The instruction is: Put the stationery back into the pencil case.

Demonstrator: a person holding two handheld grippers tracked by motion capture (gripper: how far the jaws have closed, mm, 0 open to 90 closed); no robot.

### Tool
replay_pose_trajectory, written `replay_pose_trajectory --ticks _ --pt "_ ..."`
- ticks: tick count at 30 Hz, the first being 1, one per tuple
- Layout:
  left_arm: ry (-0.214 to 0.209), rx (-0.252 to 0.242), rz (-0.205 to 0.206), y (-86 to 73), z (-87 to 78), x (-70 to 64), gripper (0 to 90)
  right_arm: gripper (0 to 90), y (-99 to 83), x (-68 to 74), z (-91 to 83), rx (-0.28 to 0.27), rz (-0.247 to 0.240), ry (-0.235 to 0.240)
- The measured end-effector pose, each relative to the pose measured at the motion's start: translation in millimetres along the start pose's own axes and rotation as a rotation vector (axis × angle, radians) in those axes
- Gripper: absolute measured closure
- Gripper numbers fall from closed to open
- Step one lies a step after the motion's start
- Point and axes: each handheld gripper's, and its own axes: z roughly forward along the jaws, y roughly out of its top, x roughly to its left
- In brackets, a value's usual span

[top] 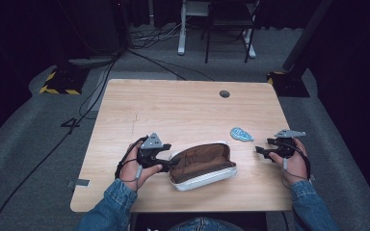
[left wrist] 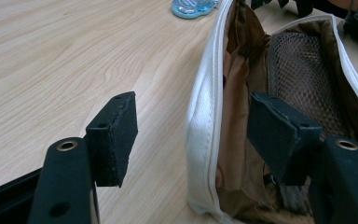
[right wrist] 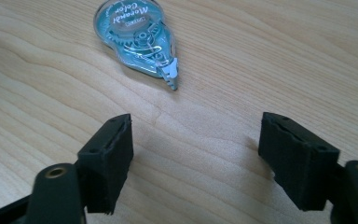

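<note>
Table (top: 188, 110): upper half bare. Pouch (top: 202, 164) is seen lower centre, unzipped; left gripper (left wrist: 191, 140) is spread, straddling its white rim. Correction tape (right wrist: 137, 39) lies upper left; right gripper (right wrist: 196, 154) is released, short of it.

White pouch (top: 203, 166) lying open, brown lining, blue tape dispenser (top: 241, 134) near it

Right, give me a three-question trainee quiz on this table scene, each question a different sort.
1. True or false: the left gripper straddles the pouch's white wall.
2. What lies ahead of the right gripper: A) scissors B) blue correction tape dispenser C) pen?
3. Fill in: the pouch is lying ____ (zipped/unzipped).

Key: 1 true, one jaw inside, one outside; 2 B, lying on the table, untouched; 3 unzipped.
</note>
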Motion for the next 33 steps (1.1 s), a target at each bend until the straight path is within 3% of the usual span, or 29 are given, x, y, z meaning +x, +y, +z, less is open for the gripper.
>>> replay_pose_trajectory --ticks 7,12,20,33 --pt "0.04 0.0 0.005 -5.2 -14.5 1.9 33.8 30.3 5.8 -3.7 -2.2 0.037 0.058 0.005" --pt "0.051 0.011 -0.008 -11.7 -21.5 1.8 33.8 29.9 15.1 -2.6 -0.8 0.051 0.052 0.013" --pt "0.089 0.028 -0.04 -25.2 -34.1 4.3 33.9 27.9 32.2 0.5 8.9 0.015 -0.045 0.036" --pt "0.169 0.06 -0.102 -49.9 -50.5 15.2 33.2 27.3 52.7 11.5 29.6 0.018 -0.11 0.073"
